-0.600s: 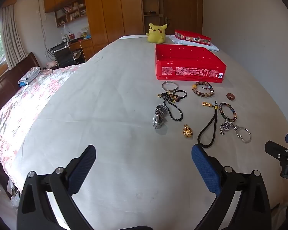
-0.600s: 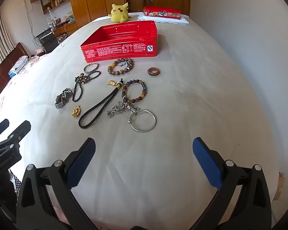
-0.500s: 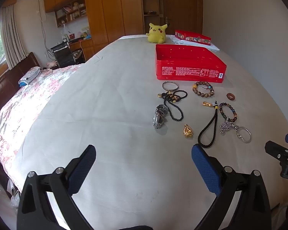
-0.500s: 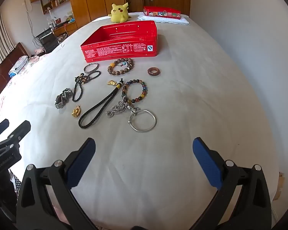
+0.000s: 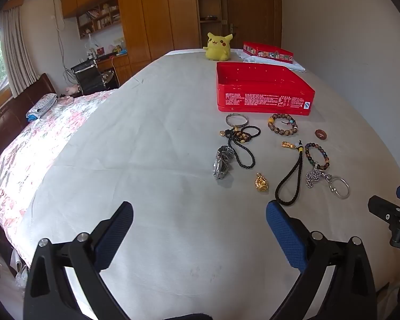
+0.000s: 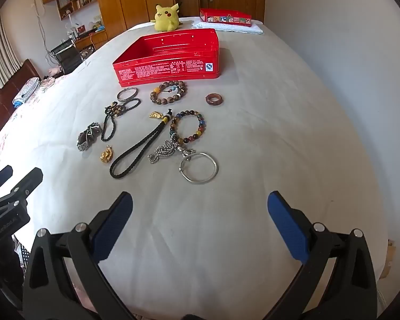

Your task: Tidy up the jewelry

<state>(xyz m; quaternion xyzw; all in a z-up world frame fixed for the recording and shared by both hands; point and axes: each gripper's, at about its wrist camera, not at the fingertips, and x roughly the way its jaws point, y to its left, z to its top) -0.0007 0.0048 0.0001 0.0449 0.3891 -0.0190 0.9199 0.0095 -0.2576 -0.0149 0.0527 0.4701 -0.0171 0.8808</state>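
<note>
- Left tool (image 5: 199,222) – jaws wide, nothing between them, hovering over bare bed sheet (image 5: 146,138) short of the jewelry.
- Watch (image 6: 87,136) and gold pendant (image 6: 106,154) lie nearest it; the black bead necklace (image 6: 112,122) touches the watch and could drag along if snagged.
- Braided cord (image 6: 136,152), rhinestone charm (image 6: 164,150) and key ring (image 6: 198,167) overlap – lifting one may pull the others.
- Red tin (image 6: 168,61) sits open beyond the pieces, still empty.
- Right tool (image 6: 200,210) – jaws wide, empty; soft bedding may let thin pieces slip the pads.
</note>
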